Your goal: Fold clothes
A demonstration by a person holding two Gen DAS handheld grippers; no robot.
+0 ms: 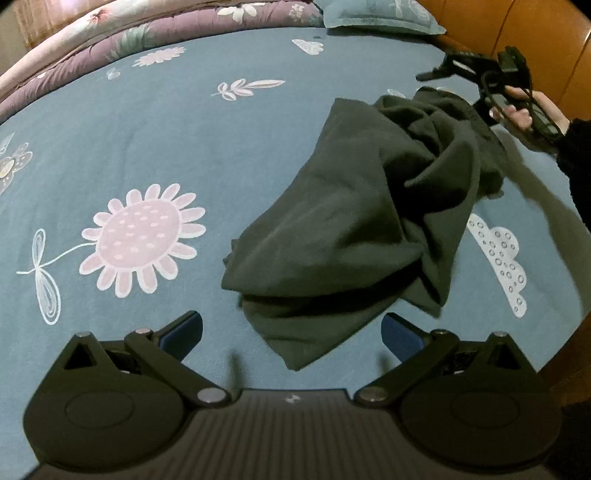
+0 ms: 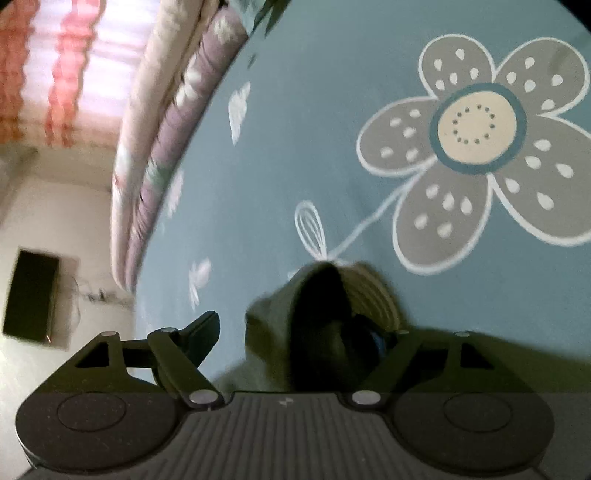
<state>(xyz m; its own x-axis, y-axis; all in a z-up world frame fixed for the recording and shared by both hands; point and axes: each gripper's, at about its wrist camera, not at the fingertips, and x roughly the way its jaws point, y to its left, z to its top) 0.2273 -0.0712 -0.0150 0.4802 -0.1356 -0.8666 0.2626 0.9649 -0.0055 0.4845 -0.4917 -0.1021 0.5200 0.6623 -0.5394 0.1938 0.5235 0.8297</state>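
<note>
A dark olive-black garment (image 1: 369,206) lies crumpled on the blue flowered bed sheet (image 1: 147,129). My left gripper (image 1: 291,332) is open just above the garment's near corner, which reaches between the two fingers without being held. My right gripper (image 1: 432,75) shows in the left wrist view at the garment's far right end, held in a hand, apart from the cloth. In the right wrist view the right gripper (image 2: 295,336) is open, and a fold of the dark garment (image 2: 325,302) drapes over its right finger and hides it.
A folded purple and pink quilt (image 1: 110,40) lies along the bed's far edge, with a teal pillow (image 1: 380,14) beside it. A wooden headboard (image 1: 517,33) stands at the right. In the right wrist view a dark wall panel (image 2: 31,299) and curtains (image 2: 62,66) show.
</note>
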